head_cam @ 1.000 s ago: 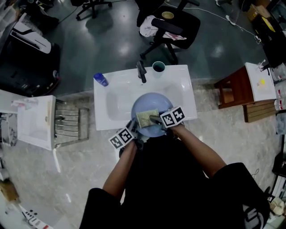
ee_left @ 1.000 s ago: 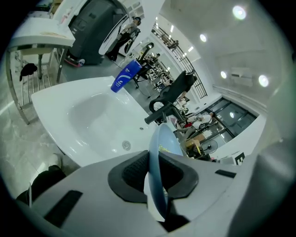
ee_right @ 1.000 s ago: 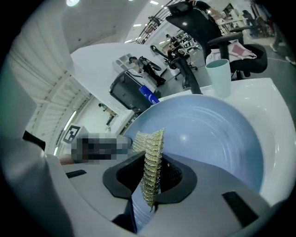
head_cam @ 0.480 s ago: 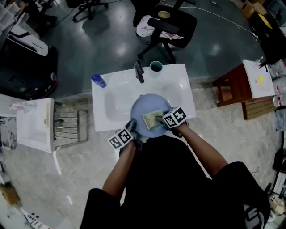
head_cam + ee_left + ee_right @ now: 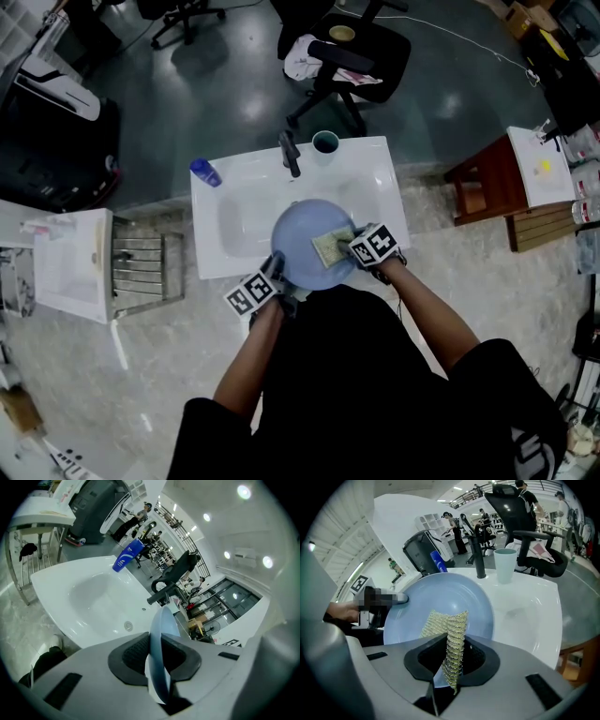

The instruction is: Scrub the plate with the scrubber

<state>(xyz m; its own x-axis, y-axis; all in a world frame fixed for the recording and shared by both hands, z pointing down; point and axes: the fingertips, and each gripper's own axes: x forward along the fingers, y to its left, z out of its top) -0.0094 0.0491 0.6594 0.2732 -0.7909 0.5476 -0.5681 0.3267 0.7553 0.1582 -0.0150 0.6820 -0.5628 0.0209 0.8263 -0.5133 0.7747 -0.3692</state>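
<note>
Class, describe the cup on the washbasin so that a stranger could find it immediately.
Start at the white washbasin in the middle of the head view. On its far edge stands a black tap, and the cup stands upright just right of it. Unlike the blue bottle at the far left corner, it is pale and open-topped.

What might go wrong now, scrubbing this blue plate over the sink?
The left gripper pinches the round light-blue plate only by its rim, so scrubbing pressure might lever it loose into the white sink. The right gripper clamps a thin fold of the yellow-green mesh scrubber, which may slip out.
</note>
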